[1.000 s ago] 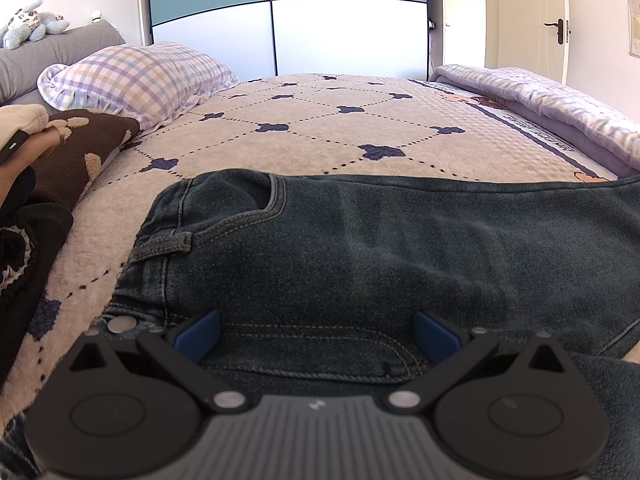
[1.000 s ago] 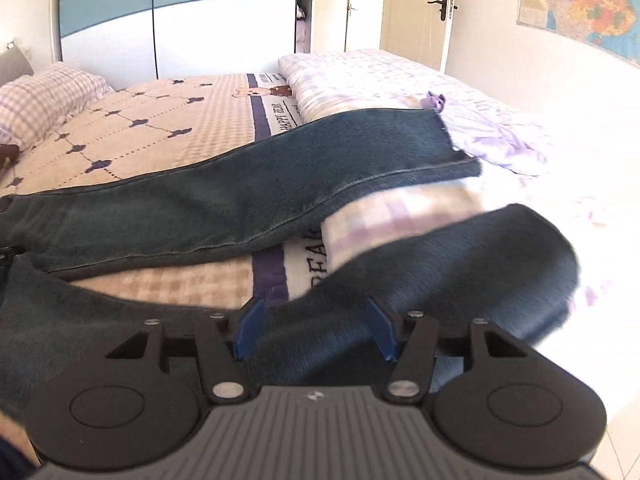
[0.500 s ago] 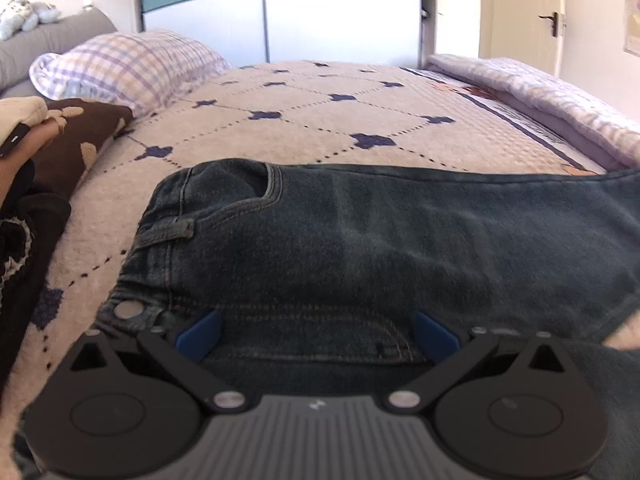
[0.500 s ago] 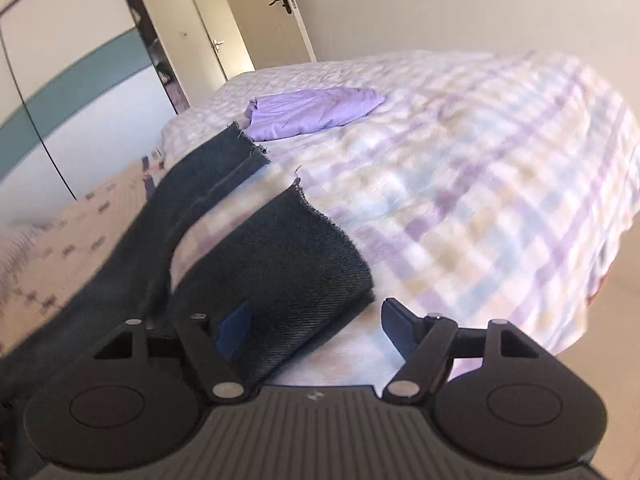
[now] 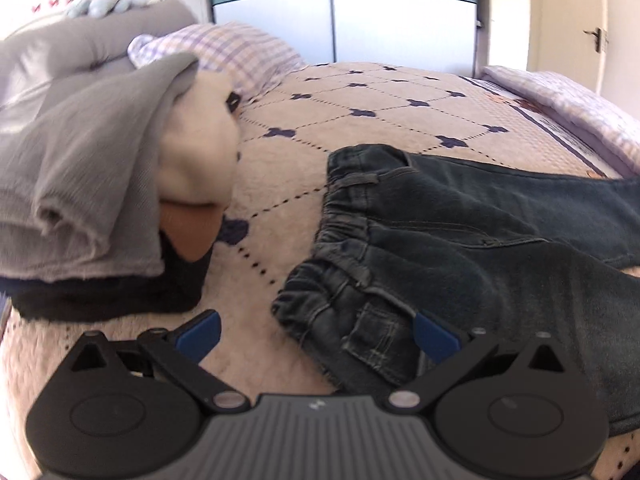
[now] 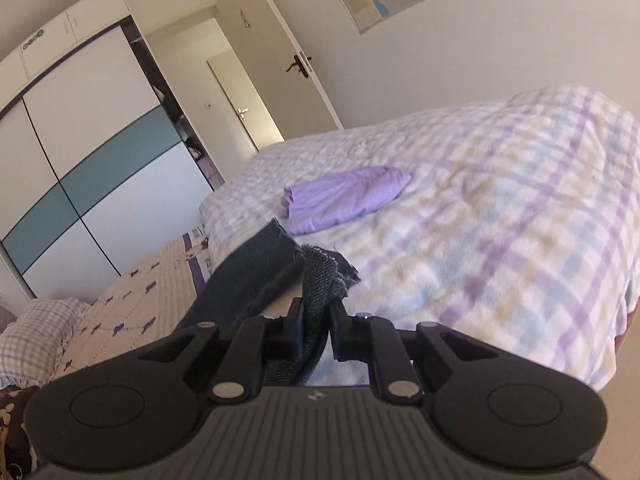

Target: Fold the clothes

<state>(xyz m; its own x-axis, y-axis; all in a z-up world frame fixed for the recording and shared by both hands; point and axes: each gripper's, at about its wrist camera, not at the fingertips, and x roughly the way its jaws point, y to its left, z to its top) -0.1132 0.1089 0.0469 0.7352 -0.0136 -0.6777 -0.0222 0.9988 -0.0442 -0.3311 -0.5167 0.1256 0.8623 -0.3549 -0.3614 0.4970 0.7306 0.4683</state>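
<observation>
- Grey knit garment (image 5: pixel 84 184) tops a pile of clothes at the far left of the left wrist view; we see cream, tan and black layers under it.
- We note the pile sits on the cream quilted bedspread (image 5: pixel 360 120) with dark cross marks.
- Left gripper (image 5: pixel 318 334) stands wide apart, blue pads (image 5: pixel 199 334) showing, nothing clamped; the waistband corner of the dark denim jeans (image 5: pixel 460 248) lies between the fingers on the right-hand side.
- Jeans lie flat on the bedspread, elastic waistband toward the pile, legs running off to the right.
- In the right wrist view we see a checked pillow (image 6: pixel 36 328) low at left and a wardrobe (image 6: pixel 92 152) behind.
- Right gripper (image 6: pixel 316 332) is closed tight on the frayed hem of one jeans leg; the other leg's hem lies just beside it, to its left.
- A folded purple cloth (image 6: pixel 344 198) rests on the plaid duvet (image 6: pixel 500 220), beyond the hems.
</observation>
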